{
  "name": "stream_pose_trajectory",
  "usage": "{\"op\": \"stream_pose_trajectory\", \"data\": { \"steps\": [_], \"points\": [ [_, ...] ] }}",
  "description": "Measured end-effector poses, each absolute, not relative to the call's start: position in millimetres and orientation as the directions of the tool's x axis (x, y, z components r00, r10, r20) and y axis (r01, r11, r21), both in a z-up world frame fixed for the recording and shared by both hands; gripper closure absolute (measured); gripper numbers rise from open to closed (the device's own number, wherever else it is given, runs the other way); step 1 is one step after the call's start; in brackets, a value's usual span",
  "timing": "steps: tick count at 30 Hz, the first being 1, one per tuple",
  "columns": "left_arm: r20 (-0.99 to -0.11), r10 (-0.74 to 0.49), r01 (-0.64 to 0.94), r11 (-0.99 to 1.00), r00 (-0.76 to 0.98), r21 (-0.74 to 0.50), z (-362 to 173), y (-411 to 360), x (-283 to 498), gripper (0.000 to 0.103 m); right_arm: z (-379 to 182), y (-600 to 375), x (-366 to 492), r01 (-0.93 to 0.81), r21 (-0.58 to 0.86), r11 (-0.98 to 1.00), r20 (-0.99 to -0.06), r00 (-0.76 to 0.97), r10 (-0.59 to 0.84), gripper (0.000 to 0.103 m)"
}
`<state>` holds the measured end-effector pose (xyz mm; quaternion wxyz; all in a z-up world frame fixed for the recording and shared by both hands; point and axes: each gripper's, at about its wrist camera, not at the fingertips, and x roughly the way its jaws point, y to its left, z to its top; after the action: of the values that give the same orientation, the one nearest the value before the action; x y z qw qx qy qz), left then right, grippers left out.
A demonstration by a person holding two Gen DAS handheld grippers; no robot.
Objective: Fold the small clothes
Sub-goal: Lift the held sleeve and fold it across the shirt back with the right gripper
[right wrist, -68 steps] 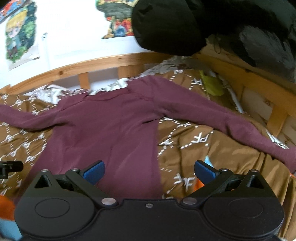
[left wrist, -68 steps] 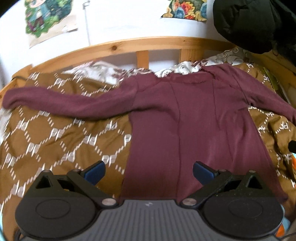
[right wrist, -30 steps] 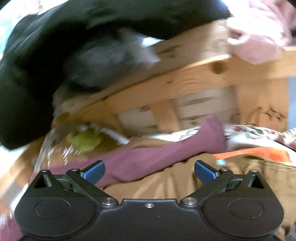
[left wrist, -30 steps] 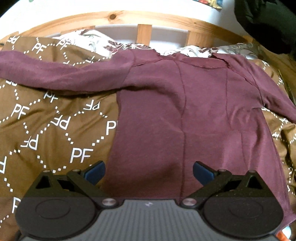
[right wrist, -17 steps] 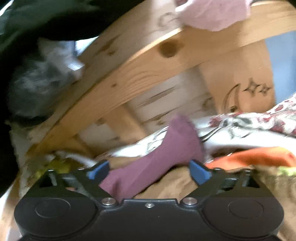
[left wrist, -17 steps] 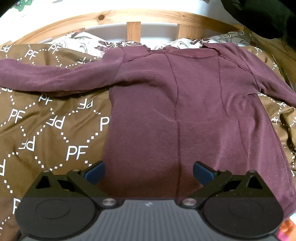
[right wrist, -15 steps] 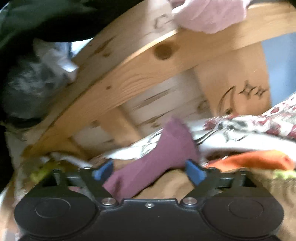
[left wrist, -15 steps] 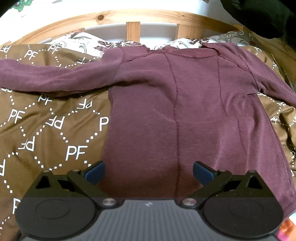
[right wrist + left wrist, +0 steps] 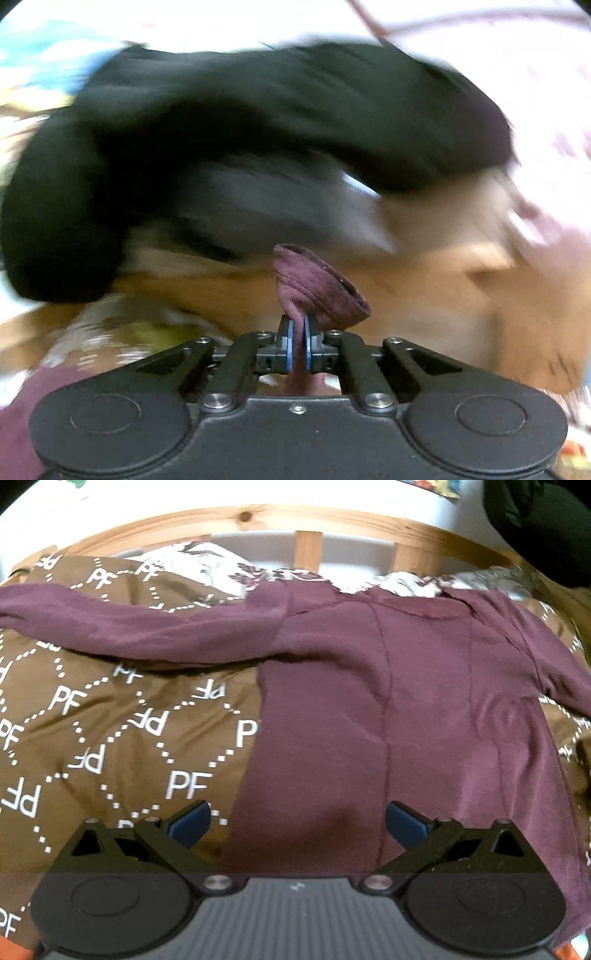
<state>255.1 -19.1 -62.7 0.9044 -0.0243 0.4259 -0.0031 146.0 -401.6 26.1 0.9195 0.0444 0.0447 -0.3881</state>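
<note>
Maroon long-sleeved knit top: spread flat on brown patterned quilt, unfolded. Right gripper: clamped on sleeve cuff. Left gripper: wide, empty. All folds outstanding.

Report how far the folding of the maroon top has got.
Done: maroon top lies spread flat on the brown quilt. In hand: right gripper is shut on the sleeve cuff. Left: no fold shows yet; the other sleeve lies stretched out, and the left gripper is open.
</note>
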Motion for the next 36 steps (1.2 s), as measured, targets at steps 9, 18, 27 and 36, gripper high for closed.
{"op": "stream_pose_trajectory", "data": {
  "steps": [9, 18, 27, 36],
  "points": [
    [-0.75, -0.021, -0.157, 0.974, 0.661, -0.166, -46.4, 22.0, 255.2, 0.001, 2.9, -245.8, 170.5, 0.096, -0.402, 0.91, -0.027, 0.993, -0.116, 0.098],
    [-0.737, -0.003, -0.225, 0.951, 0.676, -0.21, -42.7, 43.1, 254.8, 0.001, -38.8, -167.2, 140.2, -0.348, -0.57, 0.744, -0.24, 0.937, 0.254, 0.099],
    [-0.722, -0.046, -0.142, 0.97, 0.691, -0.198, -47.6, 29.9, 257.8, 0.001, -56.5, -173.7, 132.6, -0.594, -0.491, 0.637, -0.472, 0.796, 0.378, 0.094],
    [-0.709, -0.087, -0.077, 0.978, 0.699, -0.196, -56.6, 19.7, 261.4, 0.001, -48.1, -181.7, 107.7, -0.768, -0.412, 0.491, -0.57, 0.637, 0.519, 0.033]
  ]
}}
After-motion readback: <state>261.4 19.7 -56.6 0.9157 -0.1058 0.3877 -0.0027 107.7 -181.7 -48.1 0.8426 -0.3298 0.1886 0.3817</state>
